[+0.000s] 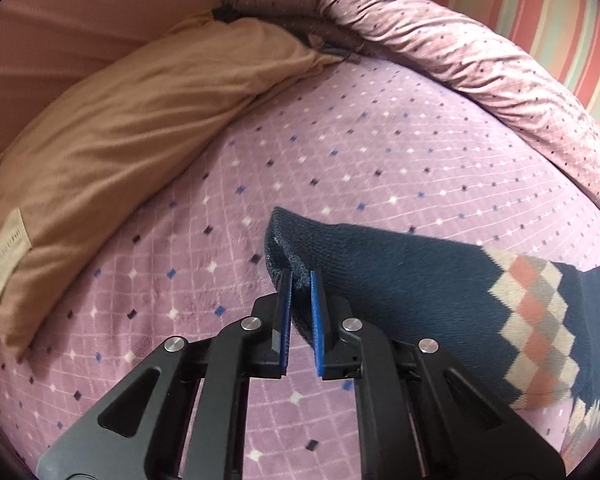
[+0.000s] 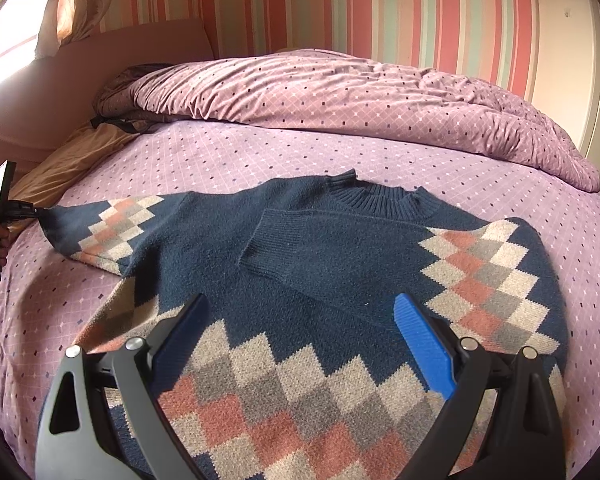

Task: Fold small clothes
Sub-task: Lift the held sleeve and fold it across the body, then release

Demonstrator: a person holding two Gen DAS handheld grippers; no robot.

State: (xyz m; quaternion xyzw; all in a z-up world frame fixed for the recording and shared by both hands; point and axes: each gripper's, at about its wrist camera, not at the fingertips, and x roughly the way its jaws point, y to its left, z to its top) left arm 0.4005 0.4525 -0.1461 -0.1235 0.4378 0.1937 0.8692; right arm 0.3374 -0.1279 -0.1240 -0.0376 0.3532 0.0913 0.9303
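Note:
A navy knit sweater (image 2: pixel 300 248) with a pink, grey and cream diamond pattern lies flat on the purple bedspread (image 2: pixel 220 152). Its right sleeve (image 2: pixel 340 240) is folded across the chest. My left gripper (image 1: pixel 300 280) is shut on the cuff of the left sleeve (image 1: pixel 380 264) and holds it slightly off the bed; this gripper also shows at the left edge of the right wrist view (image 2: pixel 32 212). My right gripper (image 2: pixel 300 312) is wide open and empty, hovering over the sweater's lower body.
A tan pillow (image 1: pixel 120 140) lies at the head of the bed, to the left of the sleeve. A bunched purple duvet (image 2: pixel 360 96) runs along the far side by the striped wall (image 2: pixel 340 0). A pink headboard (image 2: pixel 80 72) stands at left.

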